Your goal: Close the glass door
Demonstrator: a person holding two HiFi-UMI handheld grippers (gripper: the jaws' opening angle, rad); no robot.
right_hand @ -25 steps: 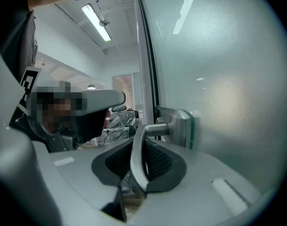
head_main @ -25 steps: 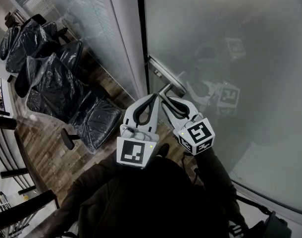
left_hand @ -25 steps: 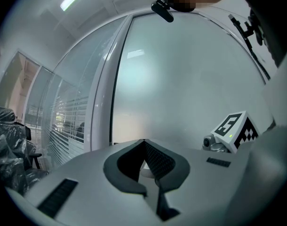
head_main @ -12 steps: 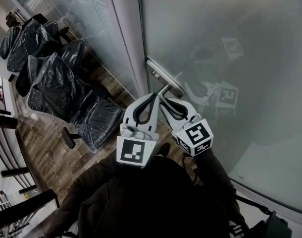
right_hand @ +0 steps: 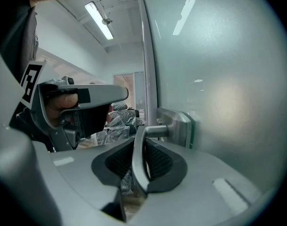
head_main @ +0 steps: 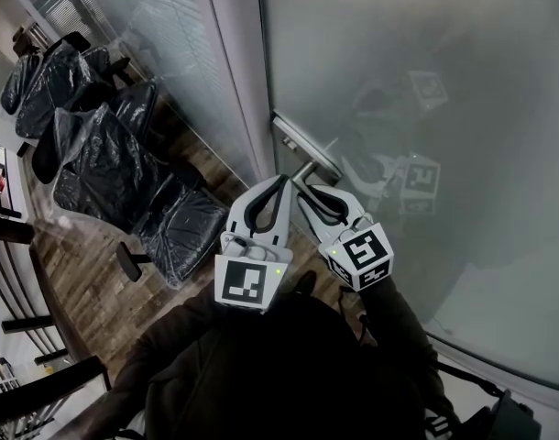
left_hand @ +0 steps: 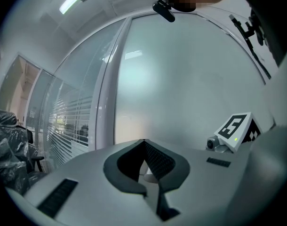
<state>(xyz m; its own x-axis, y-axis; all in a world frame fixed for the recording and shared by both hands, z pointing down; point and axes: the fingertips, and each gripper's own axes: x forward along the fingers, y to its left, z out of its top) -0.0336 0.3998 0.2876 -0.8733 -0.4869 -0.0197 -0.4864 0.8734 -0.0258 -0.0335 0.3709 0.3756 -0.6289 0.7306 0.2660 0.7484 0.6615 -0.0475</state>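
Observation:
The frosted glass door (head_main: 399, 81) fills the right of the head view, with a metal lever handle (head_main: 304, 167) on a metal plate (head_main: 301, 143) at its left edge. My right gripper (head_main: 309, 187) has that lever (right_hand: 138, 157) between its pads; the pads touch it on both sides while the jaws are opening a little. The plate (right_hand: 179, 125) sits just beyond the jaws. My left gripper (head_main: 281, 181) is held beside the right one, level, its tips (left_hand: 143, 141) shut together with nothing between them, facing the glass (left_hand: 181, 93). It also shows from the side (right_hand: 121, 94) in the right gripper view.
A pale door frame post (head_main: 234, 71) stands left of the door, with a glass partition and blinds (head_main: 160, 35) beyond it. Several office chairs wrapped in black plastic (head_main: 96, 154) stand on the wooden floor (head_main: 87, 291) at the left.

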